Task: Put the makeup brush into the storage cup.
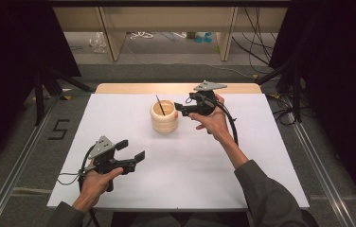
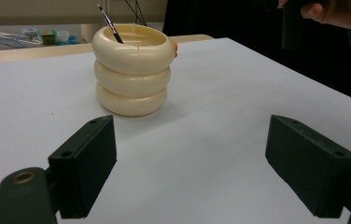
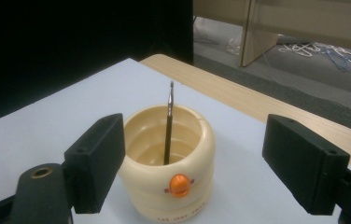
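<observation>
Right gripper spread wide beside cream ringed plastic pot, thin dark brush inside. Could tip pot if jaw clips rim. Left gripper wide, well apart.

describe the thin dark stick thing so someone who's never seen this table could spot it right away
On the white table, find the cream holder shaped like three stacked rings, toward the far edge near the right gripper. The brush stands inside it, leaning on the rim. It is the one slim dark rod there.
</observation>
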Demonstrator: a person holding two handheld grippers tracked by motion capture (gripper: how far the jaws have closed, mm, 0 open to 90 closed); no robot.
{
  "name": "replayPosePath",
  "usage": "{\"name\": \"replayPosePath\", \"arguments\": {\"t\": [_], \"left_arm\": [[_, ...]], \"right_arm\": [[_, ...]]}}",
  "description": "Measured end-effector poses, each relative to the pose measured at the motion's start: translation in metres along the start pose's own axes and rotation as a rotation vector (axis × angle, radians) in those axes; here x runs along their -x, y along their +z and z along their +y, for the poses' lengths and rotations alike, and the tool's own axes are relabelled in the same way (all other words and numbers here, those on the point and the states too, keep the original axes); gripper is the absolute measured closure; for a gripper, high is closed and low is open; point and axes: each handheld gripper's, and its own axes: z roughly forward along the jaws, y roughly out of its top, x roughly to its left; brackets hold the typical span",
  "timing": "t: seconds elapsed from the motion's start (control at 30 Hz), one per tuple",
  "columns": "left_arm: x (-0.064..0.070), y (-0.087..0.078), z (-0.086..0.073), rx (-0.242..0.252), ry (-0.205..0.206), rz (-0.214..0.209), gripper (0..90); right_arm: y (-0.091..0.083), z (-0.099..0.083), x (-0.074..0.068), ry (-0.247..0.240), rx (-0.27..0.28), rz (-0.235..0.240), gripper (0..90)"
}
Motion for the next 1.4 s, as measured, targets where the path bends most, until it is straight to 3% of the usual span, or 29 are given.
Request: {"name": "replayPosePath", "arguments": {"t": [0.3,0.4,0.77,1.4], "left_arm": [[0.001,0.0,0.0,0.002,-0.005,0.0,16.0],[-0.001,0.0,0.0,0.003,0.002,0.002,16.0],[0.0,0.002,0.001,0.01,0.003,-0.011,16.0],[0.001,-0.002,0.0,0.008,-0.006,0.003,16.0]], "right_arm": [[-0.004,-0.008,-0.008,-0.001,-0.014,0.029,23.0],[-0.005,-0.01,-0.01,0.021,-0.026,0.057,23.1],[-0.016,-0.014,-0.018,0.033,0.005,0.062,22.8],[-0.029,-0.027,-0.026,0.026,-0.006,0.082,19.3]]}}
